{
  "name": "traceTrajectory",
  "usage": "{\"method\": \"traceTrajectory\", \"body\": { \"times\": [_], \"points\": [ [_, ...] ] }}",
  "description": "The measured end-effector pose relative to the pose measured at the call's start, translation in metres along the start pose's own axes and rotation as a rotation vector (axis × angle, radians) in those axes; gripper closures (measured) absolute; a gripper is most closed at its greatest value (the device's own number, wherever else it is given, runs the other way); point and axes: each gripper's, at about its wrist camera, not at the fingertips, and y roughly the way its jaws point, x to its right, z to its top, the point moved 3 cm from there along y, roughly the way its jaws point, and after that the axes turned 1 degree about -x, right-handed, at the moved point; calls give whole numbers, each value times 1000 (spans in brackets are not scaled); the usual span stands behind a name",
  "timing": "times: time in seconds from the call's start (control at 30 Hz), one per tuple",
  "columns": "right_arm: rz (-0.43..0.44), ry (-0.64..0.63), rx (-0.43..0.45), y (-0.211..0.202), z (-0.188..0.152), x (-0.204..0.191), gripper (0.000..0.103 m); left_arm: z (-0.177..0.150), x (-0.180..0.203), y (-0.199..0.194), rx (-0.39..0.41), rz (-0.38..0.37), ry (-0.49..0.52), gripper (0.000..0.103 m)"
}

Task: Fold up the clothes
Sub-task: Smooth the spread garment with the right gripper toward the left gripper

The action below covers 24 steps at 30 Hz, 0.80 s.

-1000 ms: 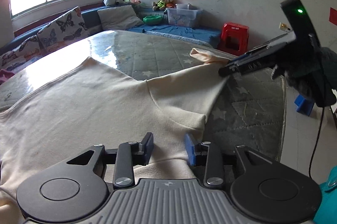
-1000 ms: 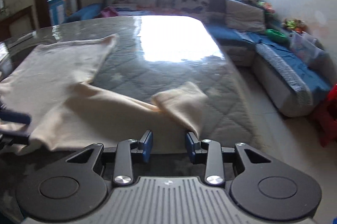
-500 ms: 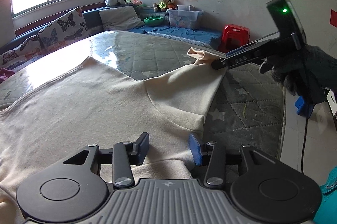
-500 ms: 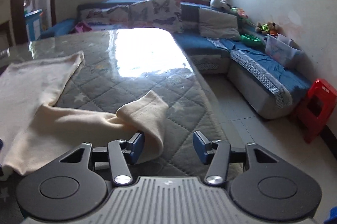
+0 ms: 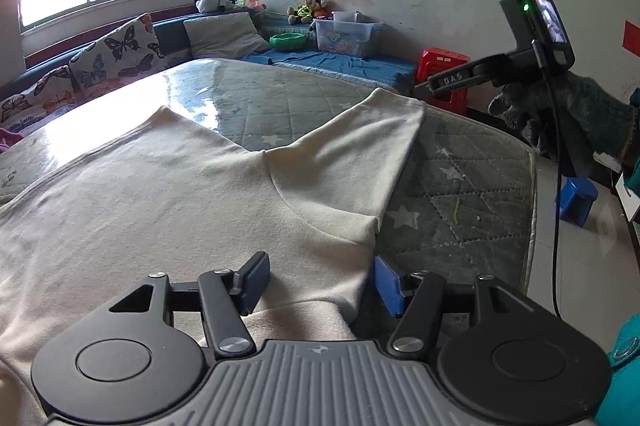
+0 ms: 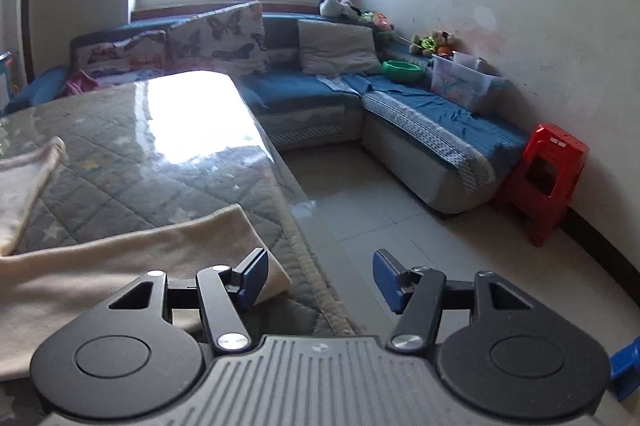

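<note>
Shirt (image 5: 168, 194) lies flat, sleeve (image 5: 360, 154) pointing right.

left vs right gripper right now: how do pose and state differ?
The left gripper hangs over the cream shirt, near its collar; the right gripper sits at the mattress edge, mostly over floor, past the sleeve. The left has cloth between its open fingers; the right has none between its own. Shared: both are open and grip nothing.

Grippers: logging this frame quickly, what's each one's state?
Left gripper: open, over the cream shirt, holding nothing.
Right gripper: open, empty, beside the sleeve.
</note>
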Motion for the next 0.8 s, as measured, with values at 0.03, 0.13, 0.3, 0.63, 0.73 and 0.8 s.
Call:
{"method": "traceTrajectory", "body": {
  "times": [0.03,0.13,0.3,0.63,0.73,0.8],
  "points": [
    [23,-4,5,-3,1,-3,42,0,1,0,1,-1,2,38],
    [151,-45,6,-7,5,-27,41,0,2,0,0,-2,-2,37],
    [329,-107,-52,11,3,-74,36,0,1,-1,-2,7,-19,37],
    [275,-113,-55,28,2,-73,4,-1,-14,-25,45,52,-107,37],
    [277,-141,-49,24,3,-77,0,1,-28,-42,85,108,-142,34],
    [274,-167,-34,20,4,-84,0,2,-41,-56,115,164,-173,31]
  ]
}}
